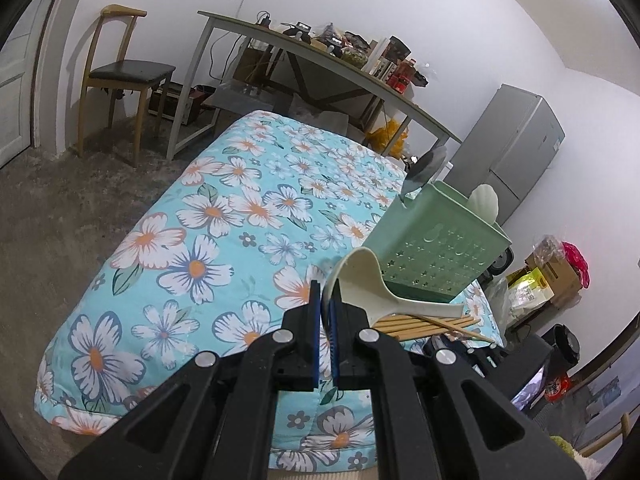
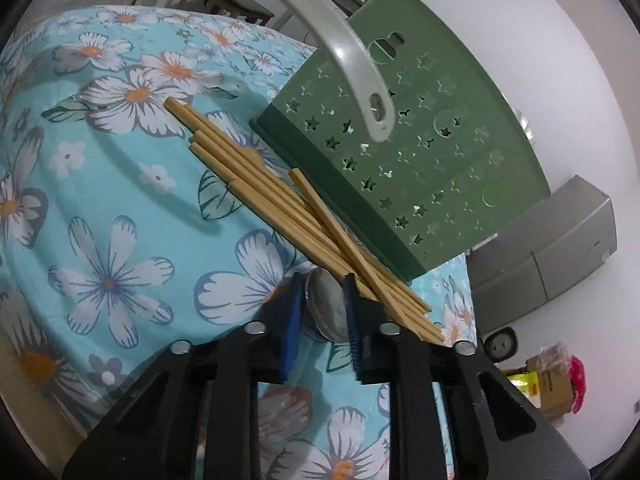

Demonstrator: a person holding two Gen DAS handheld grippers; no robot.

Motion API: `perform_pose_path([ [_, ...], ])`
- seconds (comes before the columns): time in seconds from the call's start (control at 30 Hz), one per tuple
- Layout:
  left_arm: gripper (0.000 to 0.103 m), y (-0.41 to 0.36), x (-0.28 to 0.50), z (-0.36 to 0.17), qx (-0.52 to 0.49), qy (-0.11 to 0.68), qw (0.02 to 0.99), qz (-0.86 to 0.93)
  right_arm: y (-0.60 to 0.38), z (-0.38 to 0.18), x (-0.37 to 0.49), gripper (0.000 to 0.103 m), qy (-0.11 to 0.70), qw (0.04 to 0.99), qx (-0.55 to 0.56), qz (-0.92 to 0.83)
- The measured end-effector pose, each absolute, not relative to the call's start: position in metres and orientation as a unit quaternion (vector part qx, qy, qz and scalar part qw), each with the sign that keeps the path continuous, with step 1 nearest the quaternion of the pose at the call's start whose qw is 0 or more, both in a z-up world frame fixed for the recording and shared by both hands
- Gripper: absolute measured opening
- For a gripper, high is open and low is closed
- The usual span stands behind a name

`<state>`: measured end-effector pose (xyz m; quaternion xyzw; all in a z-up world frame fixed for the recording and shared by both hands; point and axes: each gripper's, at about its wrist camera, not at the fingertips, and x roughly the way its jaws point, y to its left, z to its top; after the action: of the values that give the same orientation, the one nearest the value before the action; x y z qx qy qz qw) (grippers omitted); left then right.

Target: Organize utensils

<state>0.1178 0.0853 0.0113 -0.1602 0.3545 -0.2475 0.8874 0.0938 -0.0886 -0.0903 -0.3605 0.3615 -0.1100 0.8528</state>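
In the left wrist view my left gripper (image 1: 327, 286) is shut on the rim of a cream plastic ladle (image 1: 360, 276), held above the floral cloth. Its handle reaches right over a bundle of wooden chopsticks (image 1: 424, 325) lying by a green perforated utensil holder (image 1: 436, 248). A metal spoon (image 1: 424, 164) and a pale shell-shaped spoon (image 1: 484, 202) stand in the holder. In the right wrist view my right gripper (image 2: 324, 280) has the bowl of a metal spoon (image 2: 326, 312) between its pads, beside the chopsticks (image 2: 280, 200) and the holder (image 2: 420, 160). The ladle handle (image 2: 348, 56) arcs overhead.
The floral quilt (image 1: 192, 240) covers a raised surface with edges at the left and front. Behind it stand a wooden chair (image 1: 124, 72), a cluttered desk (image 1: 320, 60) and a grey fridge (image 1: 516, 148). Boxes and bags (image 1: 548, 276) sit on the floor at right.
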Motion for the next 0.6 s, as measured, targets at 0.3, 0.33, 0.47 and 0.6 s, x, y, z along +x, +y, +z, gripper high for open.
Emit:
perform_pose_path([
  [0.3, 0.003, 0.093, 0.114, 0.016, -0.161, 0.343, 0.892, -0.246, -0.080, -0.077, 0.085, 0.002, 0.347, 0.863, -0.351, -0.112],
  [0.33, 0.003, 0.093, 0.114, 0.017, -0.159, 0.341, 0.893, -0.245, -0.078, -0.075, 0.082, 0.002, 0.344, 0.865, -0.347, -0.110],
  [0.47, 0.003, 0.093, 0.112, 0.024, -0.153, 0.332, 0.898, -0.244, -0.074, -0.051, 0.067, 0.001, 0.332, 0.885, -0.314, -0.093],
  [0.6, 0.003, 0.092, 0.108, 0.032, -0.149, 0.322, 0.903, -0.241, -0.077, -0.011, 0.054, 0.001, 0.316, 0.916, -0.241, -0.056],
])
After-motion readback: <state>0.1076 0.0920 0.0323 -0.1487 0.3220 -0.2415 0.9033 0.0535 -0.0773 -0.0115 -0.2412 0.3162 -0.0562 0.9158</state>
